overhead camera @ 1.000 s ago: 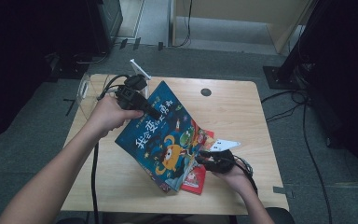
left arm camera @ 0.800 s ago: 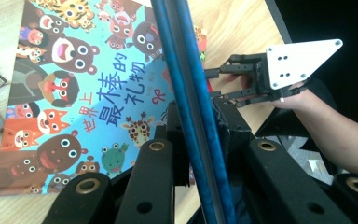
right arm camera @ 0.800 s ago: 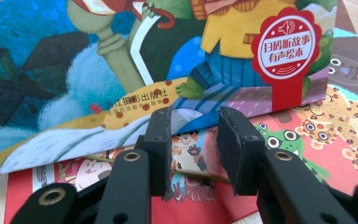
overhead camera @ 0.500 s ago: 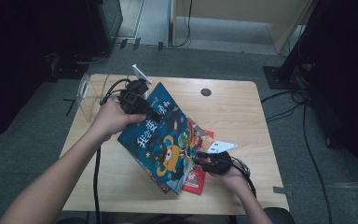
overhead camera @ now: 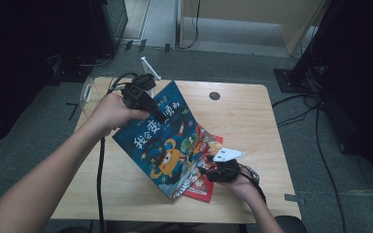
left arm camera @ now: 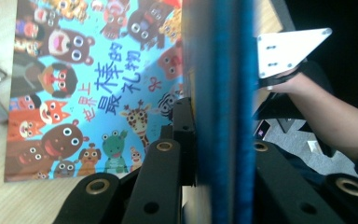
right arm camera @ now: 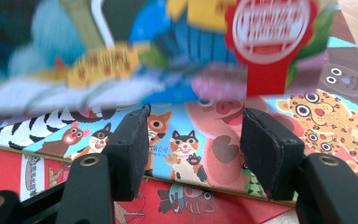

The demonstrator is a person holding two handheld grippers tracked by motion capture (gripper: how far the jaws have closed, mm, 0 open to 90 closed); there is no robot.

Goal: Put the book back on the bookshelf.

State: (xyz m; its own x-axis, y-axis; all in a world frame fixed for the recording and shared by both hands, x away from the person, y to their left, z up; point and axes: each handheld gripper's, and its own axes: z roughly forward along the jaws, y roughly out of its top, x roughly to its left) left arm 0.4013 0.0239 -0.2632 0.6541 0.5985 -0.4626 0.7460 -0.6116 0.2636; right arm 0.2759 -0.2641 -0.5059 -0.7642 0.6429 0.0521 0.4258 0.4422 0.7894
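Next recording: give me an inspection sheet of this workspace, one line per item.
Surface: wooden table, round grommet hole near its far edge.
Job's things: dark blue picture book lifted at a tilt off a light blue animal-cover book, which lies on a red book.
Clutter: clear stand at the table's far left corner.
Grippers: left gripper shut on the dark blue picture book's top edge; right gripper open, jaws just widened, low over the stack's near right corner.
Cables: black cable trails from the left gripper.
Surroundings: grey floor, cables lying on it.
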